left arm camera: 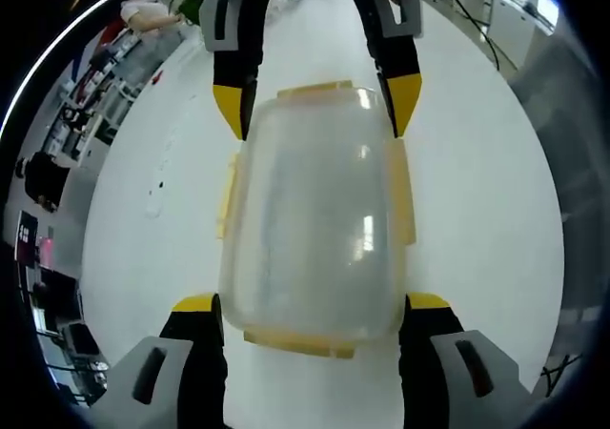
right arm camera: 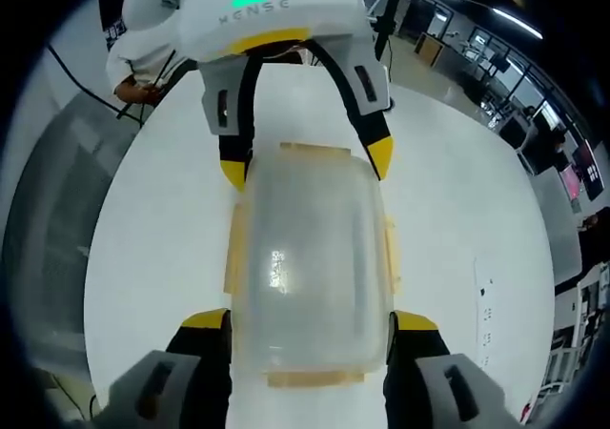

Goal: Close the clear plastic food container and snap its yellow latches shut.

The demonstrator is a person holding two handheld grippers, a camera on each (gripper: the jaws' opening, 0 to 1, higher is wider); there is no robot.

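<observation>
1 clear container [left arm camera: 315,219] w/ 4 yellow latches [left arm camera: 303,342]; left gripper [left arm camera: 313,305] & right gripper [right arm camera: 310,319] fingers spread, straddling opposite ends

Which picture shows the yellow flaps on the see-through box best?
The left gripper view: the yellow latches on the clear container look larger there, and all four sides show. The right gripper view shows the same latches paler and narrower. In both, each tool straddles one end of the box.
</observation>
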